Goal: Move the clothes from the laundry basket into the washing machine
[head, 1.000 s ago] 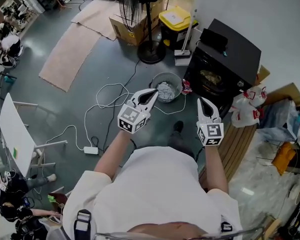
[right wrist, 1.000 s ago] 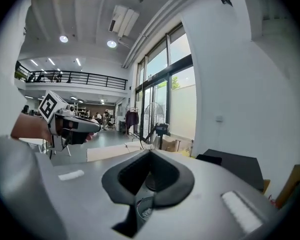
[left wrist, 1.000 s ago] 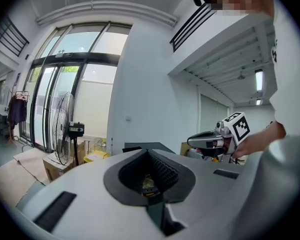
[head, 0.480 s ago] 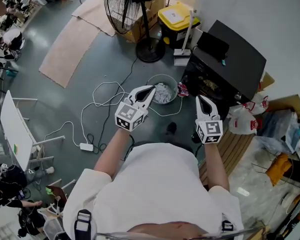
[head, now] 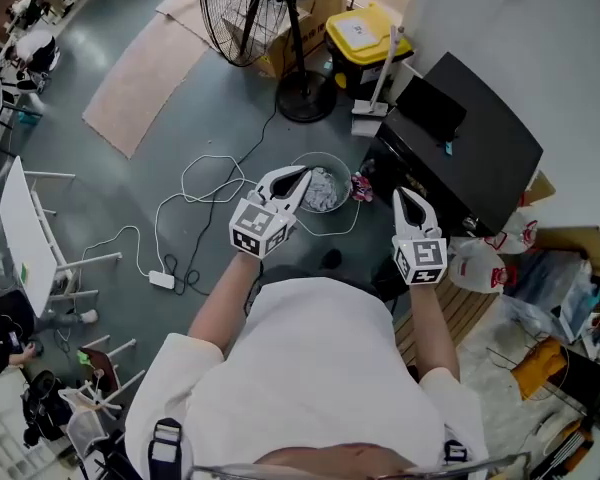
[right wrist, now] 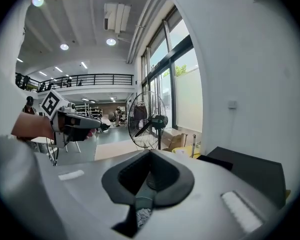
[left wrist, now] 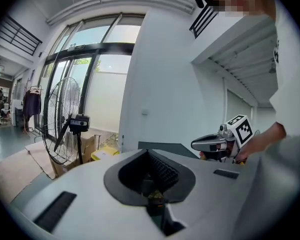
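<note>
Both arms out ahead of me, a gripper in each hand, both held up at about chest level and pointing fwd.

Left gripper (head: 301, 175): fingers together, tips meeting, nothing btwn them; in the head view its tip lies over the near-left rim of the laundry basket (head: 338, 159), but it is up in the air, well above it.

Right gripper (head: 400, 194): fingers together too, nothing held; it points at the front of the washing machine (head: 480, 143), just right of the basket in the head view.

Clothes (head: 323, 188): a pale crumpled heap, all inside the basket; basket is round, grey, standing on the floor (head: 180, 108) close to the machine's front-left corner; a small red item lies on the floor btwn basket and machine, can't tell what.

Washing machine: black, against the white wall, dark top facing up.

Also around: a white cable (head: 195, 181) looping over the floor left of the basket, running to a power strip (head: 161, 280); a standing fan (head: 250, 8) beyond the basket; a bin w/ yellow lid (head: 365, 33) just right of the fan; a tan mat (head: 135, 83) further left.

Each gripper view shows the other gripper alongside, the two well apart.
</note>
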`<state>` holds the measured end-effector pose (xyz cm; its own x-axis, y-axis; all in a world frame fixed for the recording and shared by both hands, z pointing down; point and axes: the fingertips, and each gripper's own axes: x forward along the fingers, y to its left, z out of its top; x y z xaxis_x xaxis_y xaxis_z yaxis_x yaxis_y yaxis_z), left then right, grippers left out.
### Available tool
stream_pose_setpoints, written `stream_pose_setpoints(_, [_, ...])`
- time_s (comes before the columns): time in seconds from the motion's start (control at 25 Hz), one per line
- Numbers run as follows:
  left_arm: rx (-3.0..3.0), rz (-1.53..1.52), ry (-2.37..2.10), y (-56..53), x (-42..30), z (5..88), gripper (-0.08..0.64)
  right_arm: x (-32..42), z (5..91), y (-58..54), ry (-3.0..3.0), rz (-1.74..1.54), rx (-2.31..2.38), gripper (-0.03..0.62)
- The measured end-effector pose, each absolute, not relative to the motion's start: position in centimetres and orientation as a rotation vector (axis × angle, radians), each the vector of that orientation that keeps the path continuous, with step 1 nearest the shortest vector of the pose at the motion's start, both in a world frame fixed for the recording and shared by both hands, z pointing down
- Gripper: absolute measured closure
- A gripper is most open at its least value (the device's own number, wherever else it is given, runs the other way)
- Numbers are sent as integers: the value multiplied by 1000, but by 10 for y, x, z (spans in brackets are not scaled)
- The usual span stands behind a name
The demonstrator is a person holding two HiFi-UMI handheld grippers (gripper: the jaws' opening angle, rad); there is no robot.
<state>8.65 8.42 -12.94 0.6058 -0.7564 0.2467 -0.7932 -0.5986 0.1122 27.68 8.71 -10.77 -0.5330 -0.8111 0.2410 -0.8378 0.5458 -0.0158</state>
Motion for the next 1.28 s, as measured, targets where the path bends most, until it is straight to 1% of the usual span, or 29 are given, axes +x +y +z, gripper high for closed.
stream_pose_setpoints(0.24, [2561, 270, -1307, 68, 87, -116, 554, 275, -93, 61, -2582, 229, 1333, 581])
stream_pose_setpoints(0.72, [2473, 285, -1277, 45, 63, -71, 554, 257, -63, 42, -2537, 295, 1275, 581])
stream_pose_setpoints(1.0, [2454, 306, -1210, 25, 37, -47, 554, 215, -43, 30, -2532, 343, 1248, 581])
stream_pose_setpoints(1.28, [2420, 338, -1136, 3, 6, 0, 554, 179, -9, 8, -2483, 407, 1271, 581])
